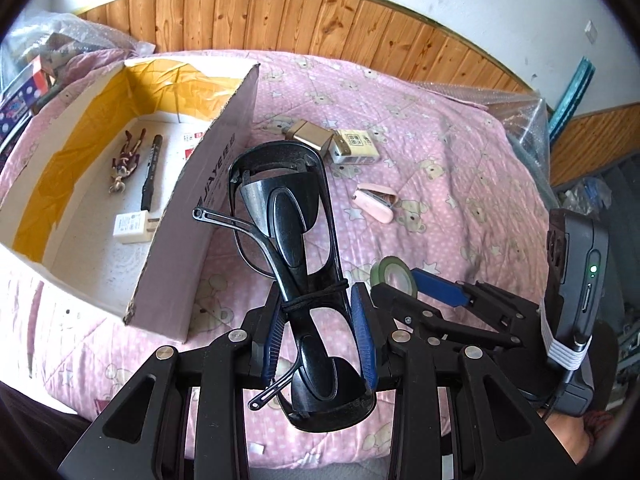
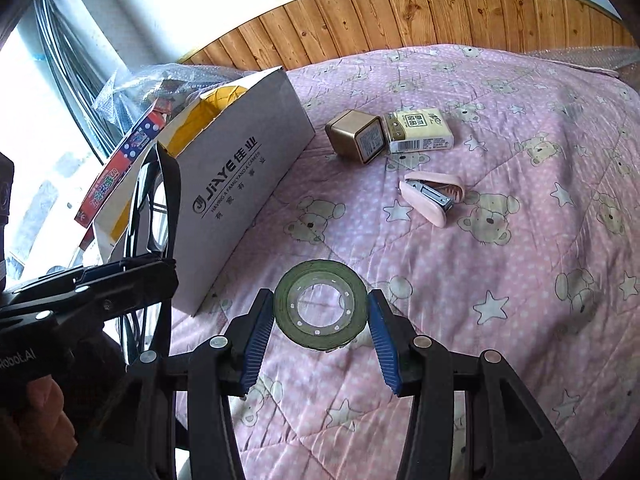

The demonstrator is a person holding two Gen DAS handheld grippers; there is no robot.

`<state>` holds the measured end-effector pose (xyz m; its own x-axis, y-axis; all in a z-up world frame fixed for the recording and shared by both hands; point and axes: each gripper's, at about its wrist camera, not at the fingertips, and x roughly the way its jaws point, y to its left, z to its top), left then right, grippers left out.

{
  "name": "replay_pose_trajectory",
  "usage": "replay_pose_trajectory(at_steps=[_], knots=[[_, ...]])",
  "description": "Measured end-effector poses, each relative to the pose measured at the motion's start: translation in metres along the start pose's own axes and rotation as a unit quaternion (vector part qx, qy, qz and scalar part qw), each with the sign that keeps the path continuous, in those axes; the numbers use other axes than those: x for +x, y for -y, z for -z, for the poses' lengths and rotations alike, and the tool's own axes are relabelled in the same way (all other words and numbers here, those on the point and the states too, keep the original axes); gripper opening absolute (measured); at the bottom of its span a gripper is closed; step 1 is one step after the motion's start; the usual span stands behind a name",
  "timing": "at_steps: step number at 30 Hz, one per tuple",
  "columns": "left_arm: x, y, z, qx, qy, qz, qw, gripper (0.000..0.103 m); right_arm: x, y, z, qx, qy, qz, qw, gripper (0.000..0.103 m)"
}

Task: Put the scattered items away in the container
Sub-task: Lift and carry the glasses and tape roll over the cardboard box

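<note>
My left gripper [image 1: 319, 296] is shut on folded black glasses [image 1: 288, 216] tied with a black cord, held up beside the right wall of the open cardboard box [image 1: 224, 168]. In the right wrist view my right gripper [image 2: 320, 296] is shut on a green tape roll [image 2: 320, 342], its blue pads [image 2: 260, 328] against both sides, just above the pink quilt [image 2: 500, 320]. The box [image 2: 240, 184] stands left of it. A gold box [image 2: 354, 134], a cream pack [image 2: 420, 130] and a pink stapler [image 2: 432, 196] lie on the quilt beyond.
Inside the box lie a small figurine [image 1: 126, 160], a black pen [image 1: 151, 172] and a white charger [image 1: 130, 228]. Colourful cartons [image 2: 124, 160] and bubble wrap [image 2: 160, 80] sit behind the box. A wooden wall panel [image 2: 400, 12] runs along the far side of the bed.
</note>
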<state>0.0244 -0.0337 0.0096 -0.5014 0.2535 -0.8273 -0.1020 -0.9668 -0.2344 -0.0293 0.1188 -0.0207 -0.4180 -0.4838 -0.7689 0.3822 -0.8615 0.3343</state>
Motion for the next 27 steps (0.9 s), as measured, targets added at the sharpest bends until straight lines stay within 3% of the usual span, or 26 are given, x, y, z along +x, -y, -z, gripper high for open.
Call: replay_pose_trajectory(at_steps=[14, 27], knots=[[-0.061, -0.004, 0.006, 0.014, 0.062, 0.011, 0.9979, 0.033, -0.028, -0.053, 0.005, -0.073, 0.023, -0.006, 0.997, 0.049], [-0.094, -0.040, -0.011, -0.013, 0.093, 0.024, 0.9953, 0.033, -0.054, -0.089, -0.013, -0.110, 0.049, 0.002, 0.993, 0.049]])
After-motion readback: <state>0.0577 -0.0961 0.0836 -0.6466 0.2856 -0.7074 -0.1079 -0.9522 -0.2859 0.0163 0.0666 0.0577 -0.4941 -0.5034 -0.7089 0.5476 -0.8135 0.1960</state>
